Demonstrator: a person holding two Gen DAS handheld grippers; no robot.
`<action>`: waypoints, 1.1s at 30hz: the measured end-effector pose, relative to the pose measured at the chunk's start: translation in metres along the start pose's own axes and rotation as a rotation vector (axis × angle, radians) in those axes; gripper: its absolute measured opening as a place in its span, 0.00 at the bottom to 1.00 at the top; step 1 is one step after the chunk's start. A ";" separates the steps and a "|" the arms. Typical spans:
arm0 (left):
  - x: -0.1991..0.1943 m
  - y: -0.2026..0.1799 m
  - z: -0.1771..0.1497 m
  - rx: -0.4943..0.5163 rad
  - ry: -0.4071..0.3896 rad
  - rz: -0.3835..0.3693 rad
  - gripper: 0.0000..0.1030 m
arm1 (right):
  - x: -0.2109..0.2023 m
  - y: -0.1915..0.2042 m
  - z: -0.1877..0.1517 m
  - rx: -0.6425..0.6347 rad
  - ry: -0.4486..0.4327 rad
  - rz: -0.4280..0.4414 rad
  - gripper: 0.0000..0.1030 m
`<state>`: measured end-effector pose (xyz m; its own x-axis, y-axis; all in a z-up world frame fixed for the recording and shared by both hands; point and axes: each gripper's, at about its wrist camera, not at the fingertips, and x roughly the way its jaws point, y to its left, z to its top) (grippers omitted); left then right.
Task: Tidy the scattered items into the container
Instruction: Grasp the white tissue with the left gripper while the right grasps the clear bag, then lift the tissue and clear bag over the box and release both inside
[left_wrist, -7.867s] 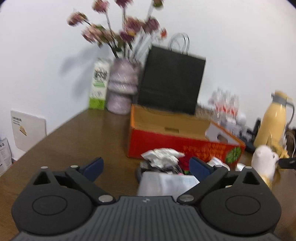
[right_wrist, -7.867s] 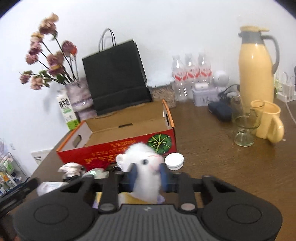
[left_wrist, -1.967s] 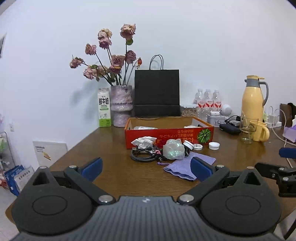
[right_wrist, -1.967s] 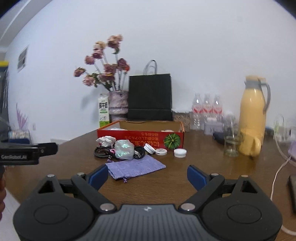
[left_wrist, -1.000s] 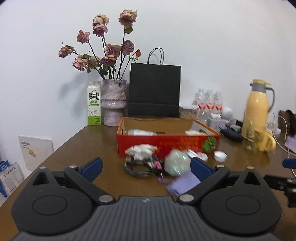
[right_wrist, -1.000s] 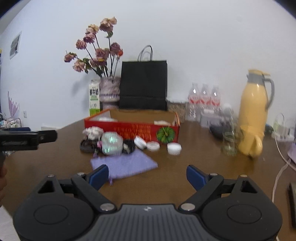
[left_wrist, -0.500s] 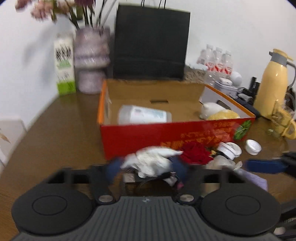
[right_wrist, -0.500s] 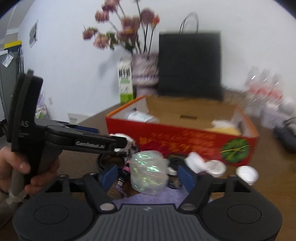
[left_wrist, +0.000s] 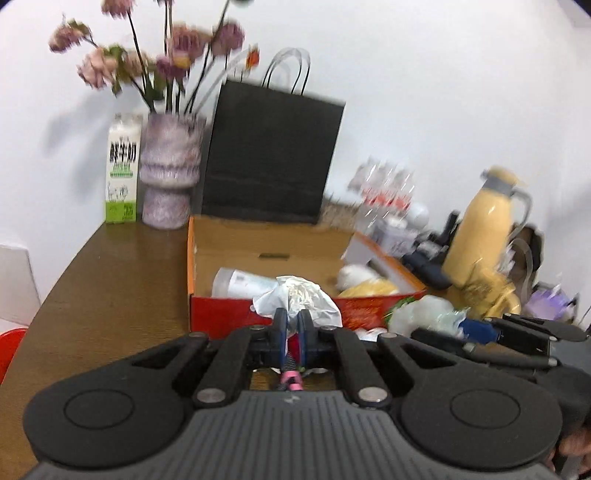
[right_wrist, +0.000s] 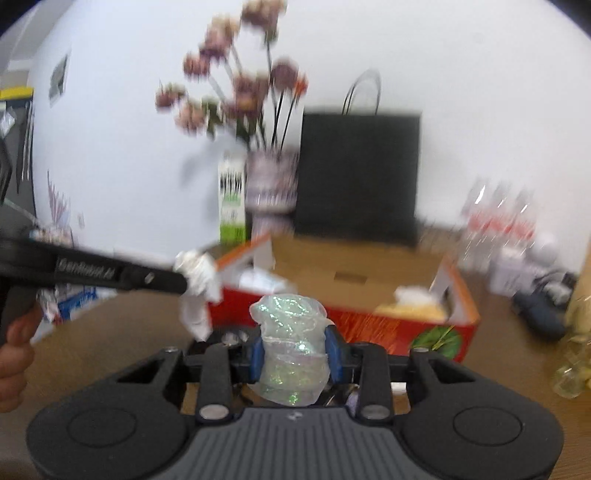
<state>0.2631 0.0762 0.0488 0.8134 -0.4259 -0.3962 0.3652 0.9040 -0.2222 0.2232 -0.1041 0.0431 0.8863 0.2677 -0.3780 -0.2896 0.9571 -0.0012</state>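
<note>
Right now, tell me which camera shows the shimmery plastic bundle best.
The right wrist view: the shimmery plastic bundle sits centred and close, pinched in the right tongs. The left wrist view catches it only blurred at the side, partly behind the left tongs' frame.

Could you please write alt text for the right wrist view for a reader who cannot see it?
The right gripper clamps an iridescent wad before an open red box; to its left, the left gripper holds crumpled white paper.

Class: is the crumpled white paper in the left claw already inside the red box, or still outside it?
Outside. The left claw is shut on the crumpled white paper, held in front of the red box near wall.
</note>
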 end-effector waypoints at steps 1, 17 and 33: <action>-0.012 -0.001 -0.001 -0.025 -0.012 -0.029 0.07 | -0.014 -0.004 0.003 0.016 -0.024 -0.001 0.31; -0.129 -0.030 -0.041 -0.176 0.011 -0.084 0.07 | -0.167 -0.002 -0.030 0.143 -0.076 -0.042 0.32; -0.142 -0.075 -0.085 -0.067 0.095 -0.045 0.07 | -0.205 0.001 -0.067 0.167 -0.002 -0.076 0.32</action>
<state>0.0817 0.0657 0.0460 0.7490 -0.4700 -0.4670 0.3662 0.8811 -0.2994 0.0168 -0.1653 0.0589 0.9043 0.1935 -0.3805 -0.1577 0.9797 0.1236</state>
